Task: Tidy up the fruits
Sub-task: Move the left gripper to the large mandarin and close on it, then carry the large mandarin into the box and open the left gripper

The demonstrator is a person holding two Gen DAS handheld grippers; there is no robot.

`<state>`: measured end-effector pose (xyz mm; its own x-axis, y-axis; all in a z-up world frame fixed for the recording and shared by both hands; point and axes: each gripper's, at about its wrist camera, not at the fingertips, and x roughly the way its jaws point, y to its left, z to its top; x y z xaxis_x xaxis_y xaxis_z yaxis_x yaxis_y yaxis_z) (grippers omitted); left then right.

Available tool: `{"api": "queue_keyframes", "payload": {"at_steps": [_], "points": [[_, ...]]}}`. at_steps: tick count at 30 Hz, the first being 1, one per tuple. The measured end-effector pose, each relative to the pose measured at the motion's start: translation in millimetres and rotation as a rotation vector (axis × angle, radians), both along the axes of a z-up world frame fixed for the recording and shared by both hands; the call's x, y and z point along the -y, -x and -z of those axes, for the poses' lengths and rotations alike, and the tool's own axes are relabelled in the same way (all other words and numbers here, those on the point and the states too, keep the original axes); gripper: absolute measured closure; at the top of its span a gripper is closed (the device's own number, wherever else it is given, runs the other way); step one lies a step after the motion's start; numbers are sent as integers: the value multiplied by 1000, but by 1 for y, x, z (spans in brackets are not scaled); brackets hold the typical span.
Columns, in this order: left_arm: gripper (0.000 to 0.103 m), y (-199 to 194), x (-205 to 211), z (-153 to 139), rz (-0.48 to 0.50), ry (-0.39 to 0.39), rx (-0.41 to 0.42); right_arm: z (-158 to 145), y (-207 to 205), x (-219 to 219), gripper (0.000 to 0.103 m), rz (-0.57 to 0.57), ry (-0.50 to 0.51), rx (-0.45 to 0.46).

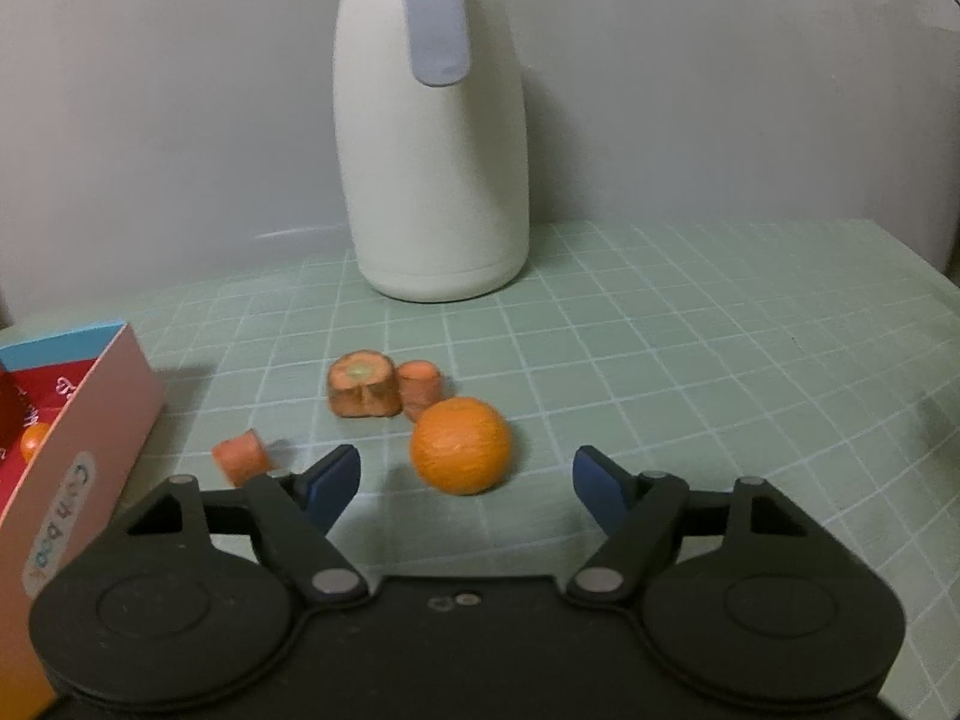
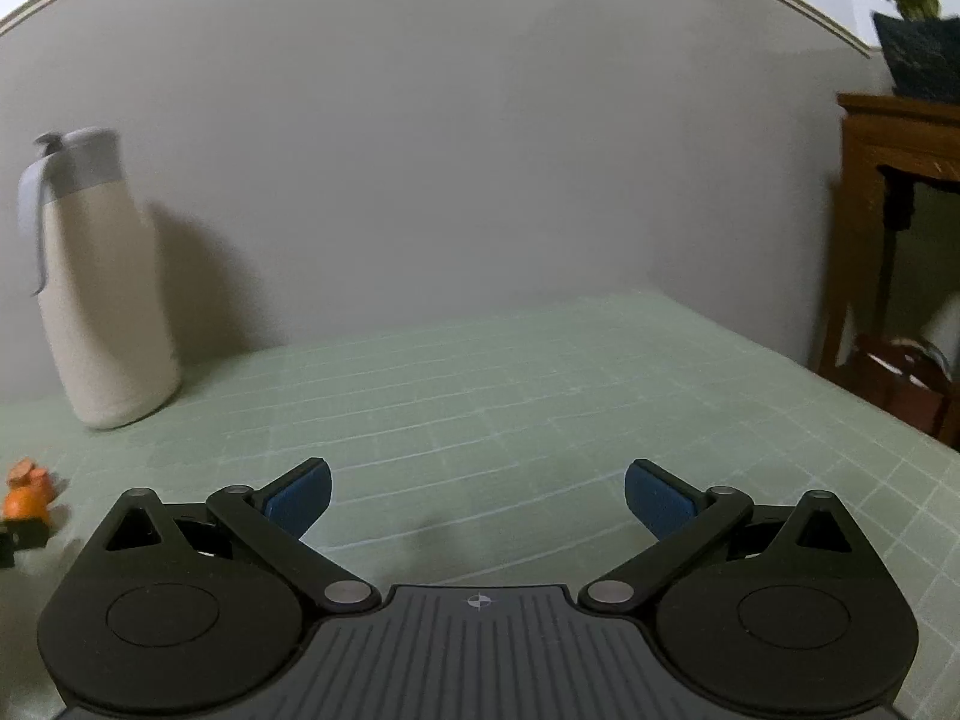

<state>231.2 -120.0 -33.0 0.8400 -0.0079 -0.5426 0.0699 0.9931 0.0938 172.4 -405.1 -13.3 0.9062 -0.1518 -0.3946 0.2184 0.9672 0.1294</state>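
Note:
An orange [image 1: 461, 445] lies on the green grid mat [image 1: 690, 360], just beyond my open left gripper [image 1: 467, 483] and between its blue fingertips, not touched. Behind it lie two carrot chunks [image 1: 364, 384] [image 1: 420, 389]. A third carrot chunk [image 1: 241, 456] lies by the left fingertip. A pink box [image 1: 78, 450] at the left holds a small orange fruit [image 1: 33, 441]. My right gripper [image 2: 477, 501] is open and empty over bare mat. The orange [image 2: 24, 503] and a carrot chunk [image 2: 27, 471] show at the right wrist view's left edge.
A tall cream thermos jug [image 1: 432, 138] with a grey handle stands at the back by the wall; it also shows in the right wrist view [image 2: 102, 294]. A wooden side table [image 2: 900, 192] with a potted plant [image 2: 915, 12] stands beyond the mat's right edge.

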Motion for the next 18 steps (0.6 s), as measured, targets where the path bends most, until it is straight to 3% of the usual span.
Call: {"api": "queue_keyframes", "payload": {"at_steps": [2, 3, 4, 5, 18], "points": [[35, -2, 3, 2, -12, -7, 0, 0, -1, 6, 0, 12, -25, -3], [42, -4, 4, 4, -18, -6, -4, 0, 0, 9, 0, 13, -33, -2], [52, -6, 3, 5, -18, 0, -9, -1, 1, 10, 0, 12, -34, -1], [75, -7, 2, 6, -18, 8, -20, -1, 1, 10, 0, 10, -31, 0], [76, 12, -5, -8, -10, 33, 27, -2, 1, 5, 0, -26, -20, -9]]}}
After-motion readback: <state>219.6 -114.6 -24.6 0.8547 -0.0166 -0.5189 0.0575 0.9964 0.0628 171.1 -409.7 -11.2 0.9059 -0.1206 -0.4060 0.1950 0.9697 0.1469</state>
